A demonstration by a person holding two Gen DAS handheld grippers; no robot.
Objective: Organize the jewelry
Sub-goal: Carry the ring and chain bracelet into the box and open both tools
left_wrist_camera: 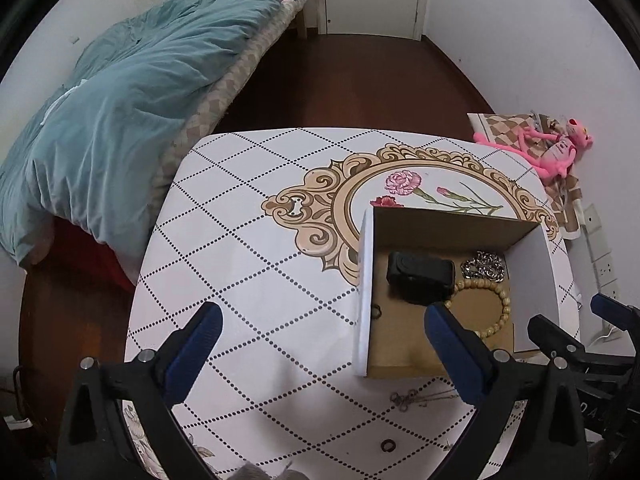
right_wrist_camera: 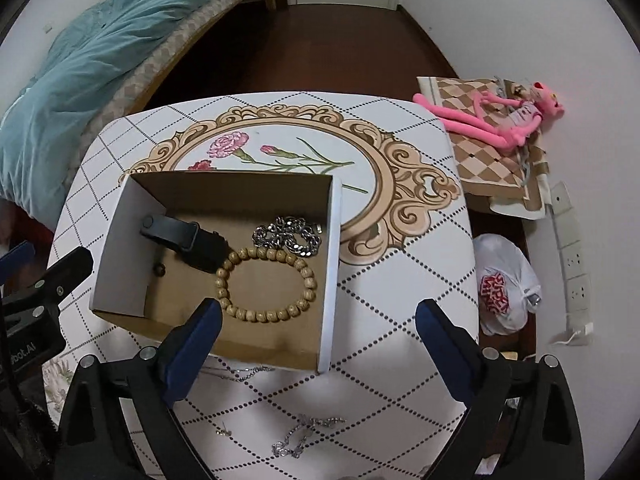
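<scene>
An open cardboard box (left_wrist_camera: 366, 292) (right_wrist_camera: 332, 264) stands on the patterned table. In it lie a black watch (left_wrist_camera: 420, 274) (right_wrist_camera: 188, 240), a wooden bead bracelet (left_wrist_camera: 498, 300) (right_wrist_camera: 260, 314), a silver chain (left_wrist_camera: 484, 266) (right_wrist_camera: 290, 236) and a small ring (left_wrist_camera: 376, 312) (right_wrist_camera: 159, 269). Loose on the cloth in front of the box are a thin necklace (right_wrist_camera: 244, 372), a silver chain bracelet (right_wrist_camera: 296, 436), small earrings (left_wrist_camera: 404, 396) and a ring (left_wrist_camera: 388, 445). My left gripper (left_wrist_camera: 323, 314) is open over the box's left wall. My right gripper (right_wrist_camera: 319, 308) is open over its near right corner. Both are empty.
The table (left_wrist_camera: 240, 280) (right_wrist_camera: 400, 340) ends close on the left, far side and right. A bed with a teal duvet (left_wrist_camera: 120, 112) lies to the left. At the right wall are a pink plush toy (right_wrist_camera: 500, 120), a white plastic bag (right_wrist_camera: 504, 284) and wall sockets (right_wrist_camera: 576, 264).
</scene>
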